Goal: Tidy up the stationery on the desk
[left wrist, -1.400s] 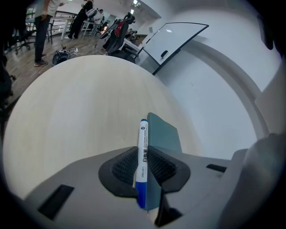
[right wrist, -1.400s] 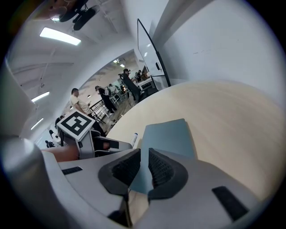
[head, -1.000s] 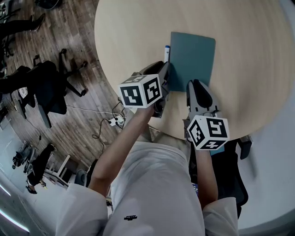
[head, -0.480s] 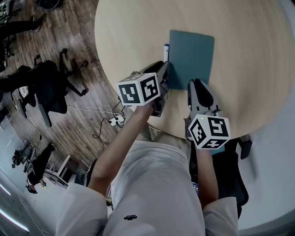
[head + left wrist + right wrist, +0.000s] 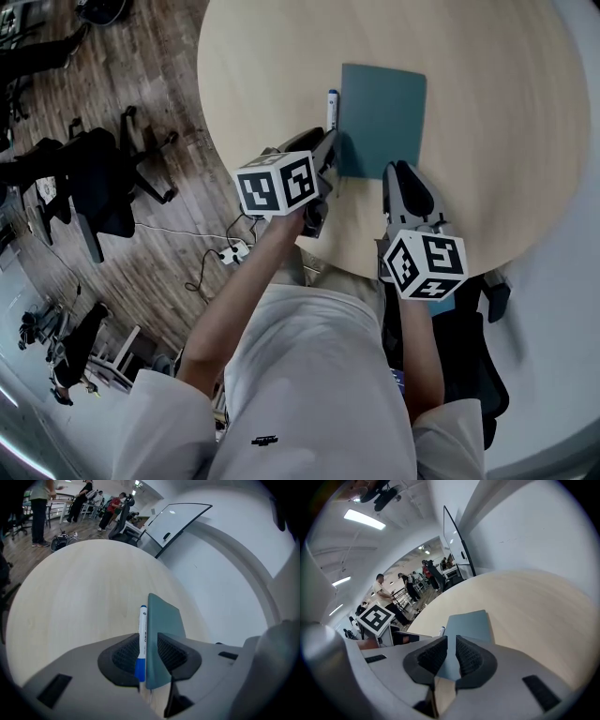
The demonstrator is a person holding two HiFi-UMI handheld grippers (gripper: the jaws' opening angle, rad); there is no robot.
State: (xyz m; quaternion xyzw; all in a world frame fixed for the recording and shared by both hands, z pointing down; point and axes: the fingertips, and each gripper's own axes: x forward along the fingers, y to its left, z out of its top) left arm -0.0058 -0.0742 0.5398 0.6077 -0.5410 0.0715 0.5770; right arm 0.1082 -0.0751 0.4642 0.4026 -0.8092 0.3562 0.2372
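Note:
A teal notebook (image 5: 384, 117) (image 5: 164, 616) (image 5: 468, 623) lies flat on the round wooden table (image 5: 506, 141). A white pen (image 5: 330, 108) (image 5: 143, 630) with a blue end lies along the notebook's left edge. My left gripper (image 5: 327, 150) (image 5: 148, 639) is low over that edge, and its jaws stand narrowly apart with the pen's blue end between the pads. The notebook's near left corner shows in the same gap. My right gripper (image 5: 403, 171) (image 5: 451, 648) is shut and holds nothing. Its tips are at the notebook's near edge.
The table's near rim runs just under both grippers. Office chairs (image 5: 94, 178) and a power strip with its cable (image 5: 230, 251) are on the wood floor at the left. A whiteboard (image 5: 178, 520) and standing people (image 5: 42, 503) are far beyond the table.
The left gripper has drawn back slightly toward me, and more of the pen shows beyond its tips. The right gripper has barely moved.

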